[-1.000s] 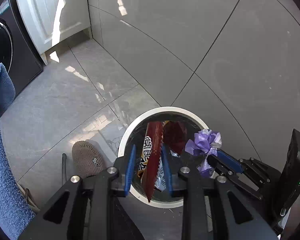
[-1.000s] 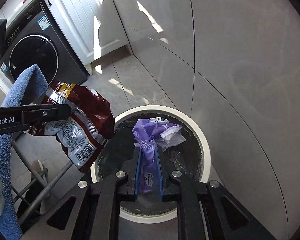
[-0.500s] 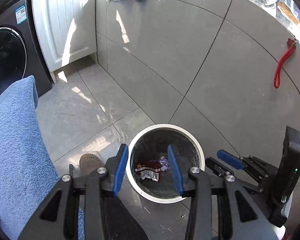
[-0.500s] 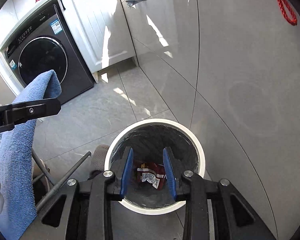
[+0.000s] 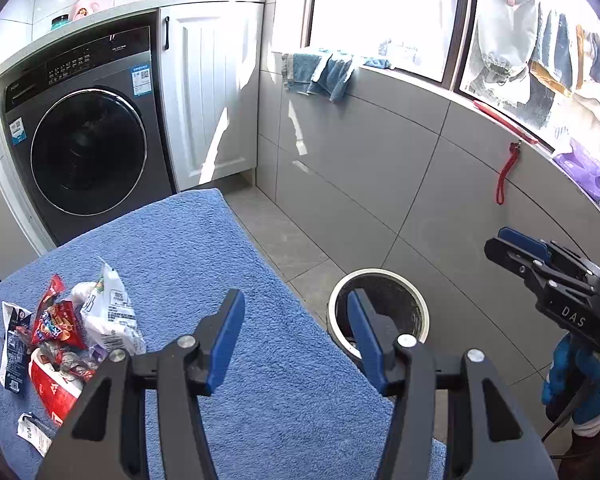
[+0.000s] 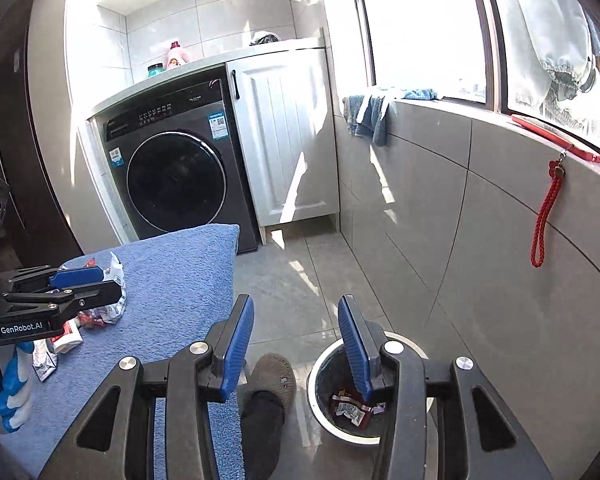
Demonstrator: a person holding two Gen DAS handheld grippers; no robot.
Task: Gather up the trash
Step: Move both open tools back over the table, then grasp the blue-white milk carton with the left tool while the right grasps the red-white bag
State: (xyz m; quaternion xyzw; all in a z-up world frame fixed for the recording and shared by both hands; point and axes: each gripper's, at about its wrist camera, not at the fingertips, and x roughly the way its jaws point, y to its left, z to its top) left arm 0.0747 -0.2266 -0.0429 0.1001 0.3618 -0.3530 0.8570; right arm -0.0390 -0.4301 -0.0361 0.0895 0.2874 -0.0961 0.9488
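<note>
My left tool [image 5: 296, 330] is spread wide with nothing in it, above the blue towel [image 5: 220, 264] on the desk. My right tool [image 6: 296, 340] is spread wide too, over the floor near the bin [image 6: 410, 350]. A red wrapper [image 6: 350, 408] lies in the bin. More wrappers [image 5: 60, 336] sit piled on the towel, left of my left tool.

bright daylight | window [image 5: 384, 12] glare | sharp | fisheye-warped, dark corners
</note>
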